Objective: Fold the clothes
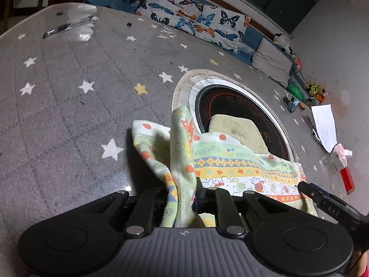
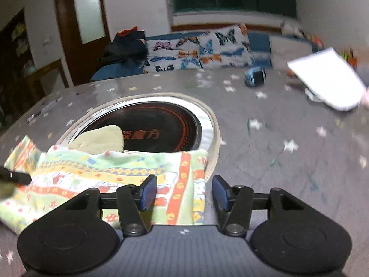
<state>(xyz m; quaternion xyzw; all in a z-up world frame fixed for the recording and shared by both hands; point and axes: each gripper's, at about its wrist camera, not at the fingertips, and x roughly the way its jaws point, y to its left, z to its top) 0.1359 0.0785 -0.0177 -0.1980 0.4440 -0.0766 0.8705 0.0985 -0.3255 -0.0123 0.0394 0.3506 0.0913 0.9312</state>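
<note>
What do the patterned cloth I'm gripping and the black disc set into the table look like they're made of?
Patterned cloth: soft woven or terry-like fabric, matte, probably cotton; it bunches into limp folds where the left gripper pinches it. Black disc: smooth and glossy, likely glass-ceramic like an induction hob, with printed orange rings and a shiny metal-looking rim. The right gripper hangs open over the cloth's edge.

Patterned cloth [image 1: 230,161]: pale green, orange and yellow bands; bunched and lifted at 9 o'clock edge, remainder flat, overlapping round hob's rim.
</note>
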